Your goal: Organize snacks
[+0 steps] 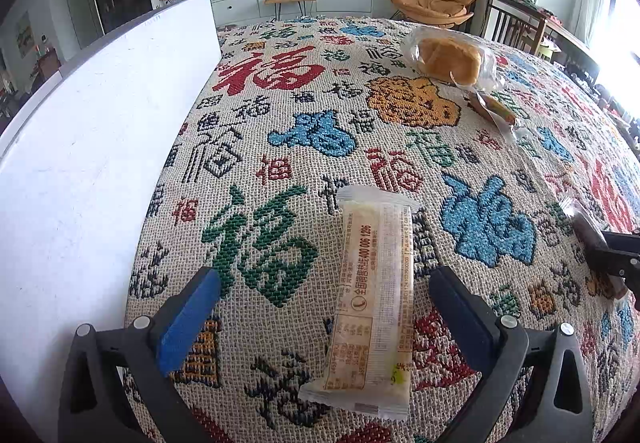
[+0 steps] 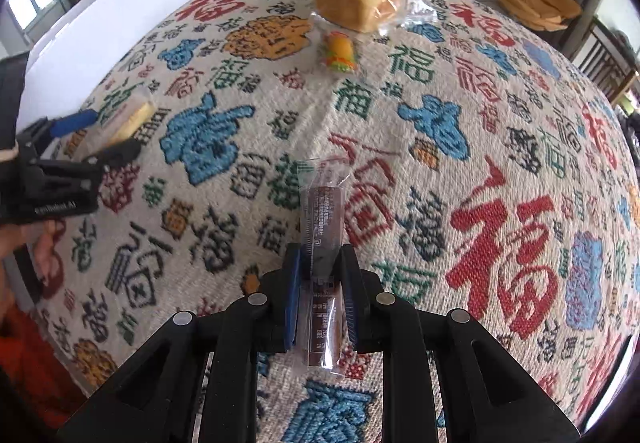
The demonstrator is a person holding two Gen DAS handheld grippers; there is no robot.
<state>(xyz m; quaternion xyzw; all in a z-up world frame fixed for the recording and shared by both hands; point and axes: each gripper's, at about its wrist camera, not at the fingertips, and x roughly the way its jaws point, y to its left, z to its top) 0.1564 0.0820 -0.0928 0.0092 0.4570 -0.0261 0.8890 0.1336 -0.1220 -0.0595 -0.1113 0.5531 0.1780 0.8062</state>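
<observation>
A pale yellow snack bar in a clear wrapper [image 1: 374, 299] lies on the patterned tablecloth between the wide-apart fingers of my left gripper [image 1: 326, 279], which is open and touches nothing. In the right wrist view my right gripper [image 2: 322, 259] is shut on a dark brown snack bar in a clear wrapper [image 2: 322, 203], whose far end sticks out past the fingertips. That brown bar [image 1: 592, 239] shows at the right edge of the left wrist view. The left gripper [image 2: 96, 135] and the yellow bar [image 2: 134, 117] appear at the left of the right wrist view.
A white board [image 1: 92, 147] stands upright along the table's left side. A bagged loaf of bread [image 1: 450, 59] and a small colourful candy packet [image 1: 494, 109] lie at the far right; both, the loaf [image 2: 360, 3] and the packet [image 2: 340, 53], show in the right wrist view. A hand [image 2: 44, 243] holds the left gripper.
</observation>
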